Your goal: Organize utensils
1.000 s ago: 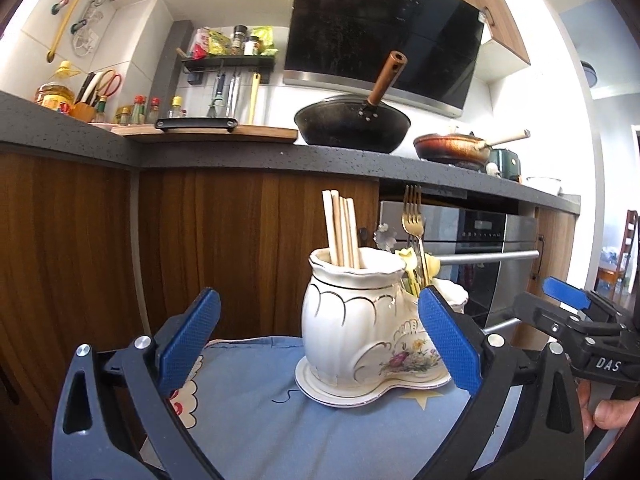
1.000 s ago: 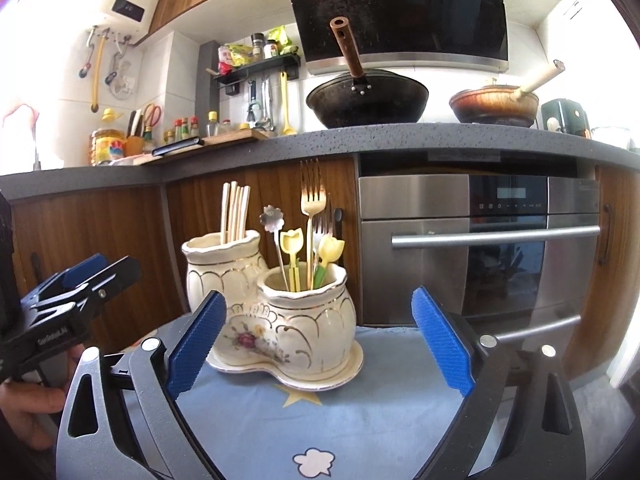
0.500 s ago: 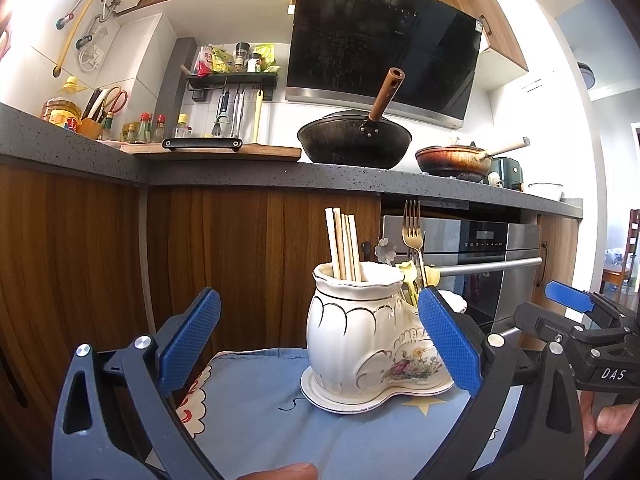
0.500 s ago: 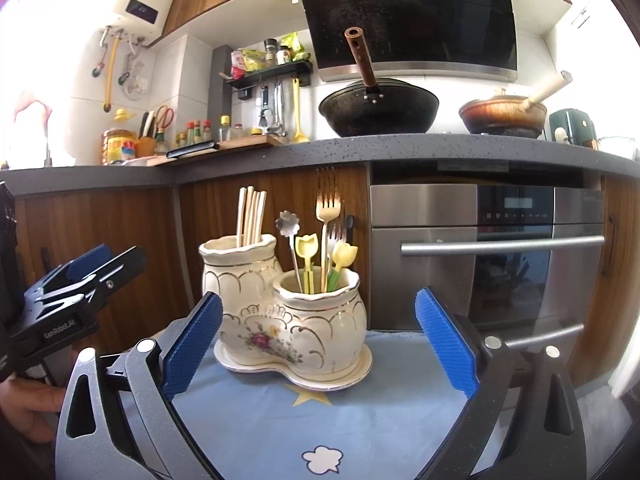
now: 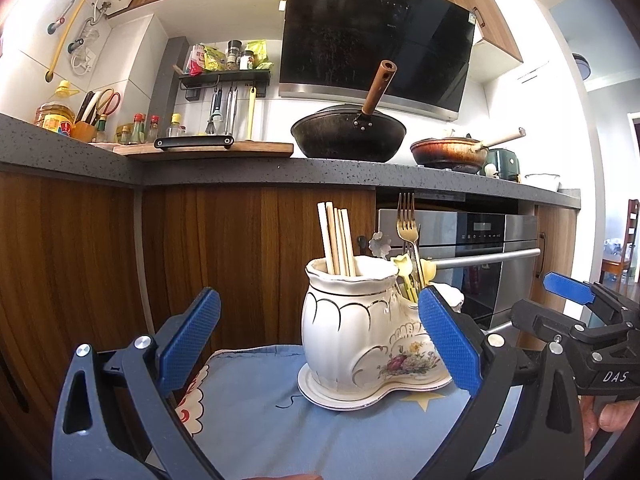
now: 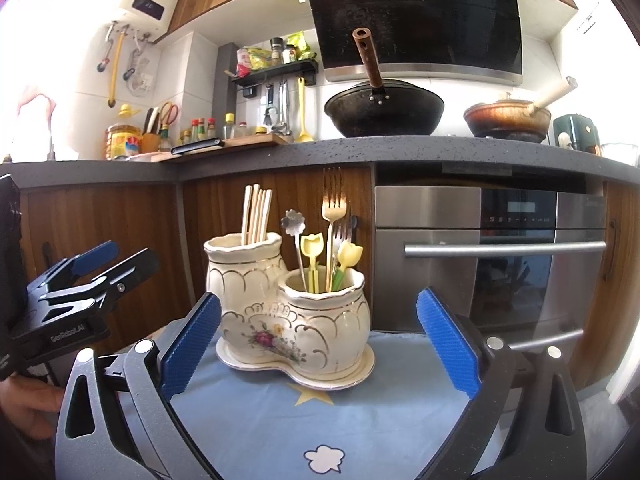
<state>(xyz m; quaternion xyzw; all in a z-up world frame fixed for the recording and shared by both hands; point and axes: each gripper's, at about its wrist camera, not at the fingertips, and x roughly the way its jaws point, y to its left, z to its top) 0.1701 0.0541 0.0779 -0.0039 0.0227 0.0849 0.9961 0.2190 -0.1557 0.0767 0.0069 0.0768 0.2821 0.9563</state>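
In the left wrist view, the left claw (image 5: 318, 340) is held wide and empty, level with the ceramic holder (image 5: 360, 328), which stands on the blue cloth (image 5: 280, 420) over the tabletop. Chopsticks (image 5: 336, 240) are seen upright in the taller pot. The right claw (image 5: 576, 300) is seen at the right edge, also spread.

In the right wrist view, the right claw (image 6: 318, 340) is shown wide and empty before the holder (image 6: 292, 320). A gold fork (image 6: 333, 216) and small flower-topped picks (image 6: 312, 252) are kept in the lower pot. The holder could be tipped or slid on the cloth if a pad were knocked against it during a reach for the thin handles.
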